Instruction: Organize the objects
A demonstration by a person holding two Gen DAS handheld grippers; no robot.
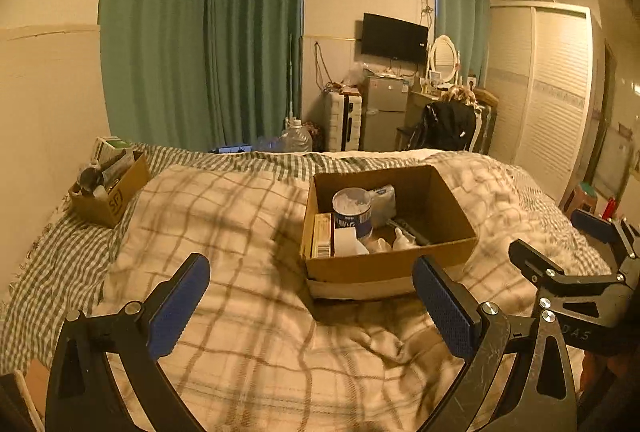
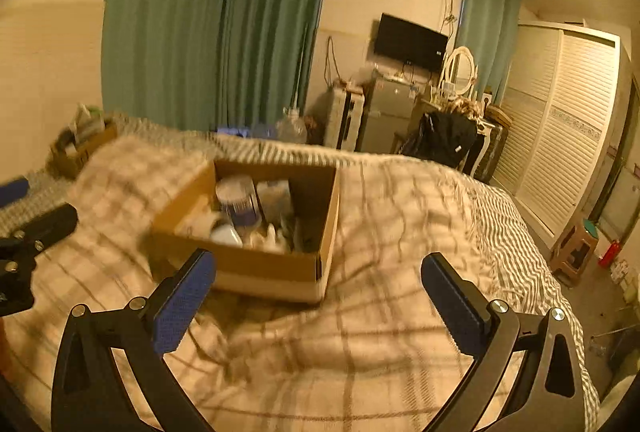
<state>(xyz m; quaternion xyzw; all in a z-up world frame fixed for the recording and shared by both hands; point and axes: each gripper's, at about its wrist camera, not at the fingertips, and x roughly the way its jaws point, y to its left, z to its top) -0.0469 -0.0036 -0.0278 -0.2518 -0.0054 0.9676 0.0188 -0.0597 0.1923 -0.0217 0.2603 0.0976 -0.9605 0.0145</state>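
An open cardboard box (image 1: 452, 228) sits on the plaid blanket in the middle of the bed; it also shows in the right wrist view (image 2: 276, 264). It holds a white tub with a blue label (image 1: 353, 210), a flat packet (image 1: 322, 236), a wipes pack (image 1: 383, 201) and small white items. A second smaller cardboard box (image 1: 116, 198) with boxes and a dark round object sits at the far left of the bed. My left gripper (image 1: 310, 286) is open and empty, just short of the big box. My right gripper (image 2: 318, 284) is open and empty, near the box's front right corner.
The bed (image 1: 240, 312) has a plaid blanket over a checked sheet. Beyond it are green curtains (image 1: 200, 40), a water jug (image 1: 296, 138), a small fridge (image 1: 384, 112), a wall TV (image 1: 394, 38) and a white wardrobe (image 1: 548, 88). A stool (image 2: 576, 248) stands at the right.
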